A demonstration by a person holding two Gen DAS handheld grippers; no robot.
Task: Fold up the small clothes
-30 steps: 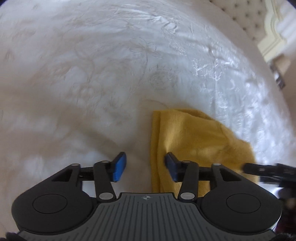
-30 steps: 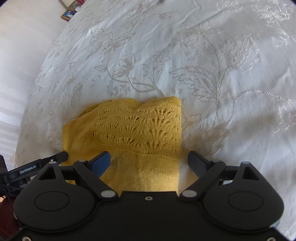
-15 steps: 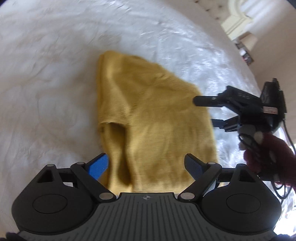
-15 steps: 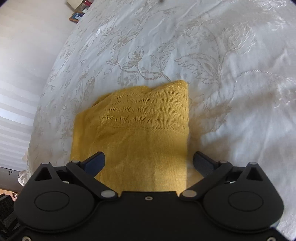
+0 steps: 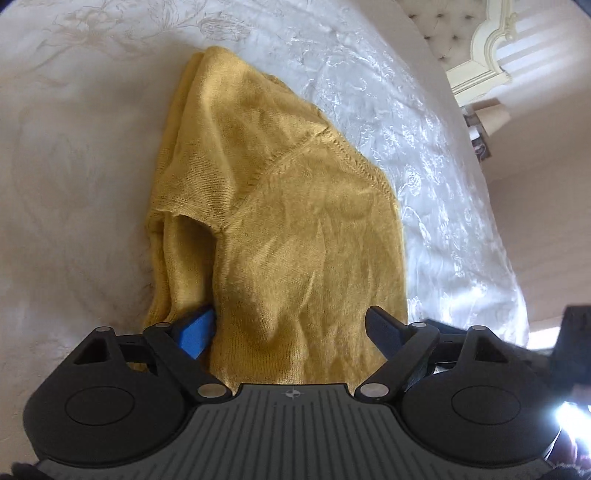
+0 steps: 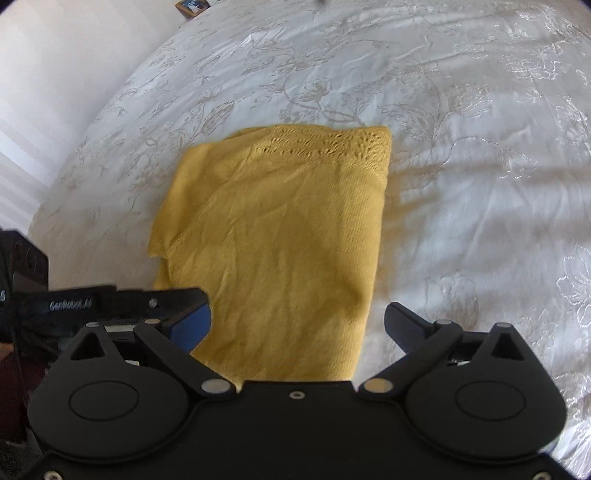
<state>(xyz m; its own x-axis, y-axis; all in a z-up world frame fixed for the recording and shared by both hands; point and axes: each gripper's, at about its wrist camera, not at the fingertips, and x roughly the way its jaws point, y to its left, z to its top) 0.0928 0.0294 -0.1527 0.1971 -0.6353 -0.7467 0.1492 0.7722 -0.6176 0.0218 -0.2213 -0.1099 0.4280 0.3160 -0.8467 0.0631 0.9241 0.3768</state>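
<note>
white embroidered bedspread, tufted headboard

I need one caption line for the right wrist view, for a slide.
Open right gripper above a folded yellow sweater on a white bedspread.

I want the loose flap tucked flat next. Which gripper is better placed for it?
Probably left: the left gripper stands open with one finger beside the yellow sweater's loose flap. The right gripper hangs open over its smooth side.

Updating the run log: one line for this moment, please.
yellow knit top: folded, flat on white bedspread | left hand-held gripper: open, just released | right hand-held gripper: open, empty
</note>
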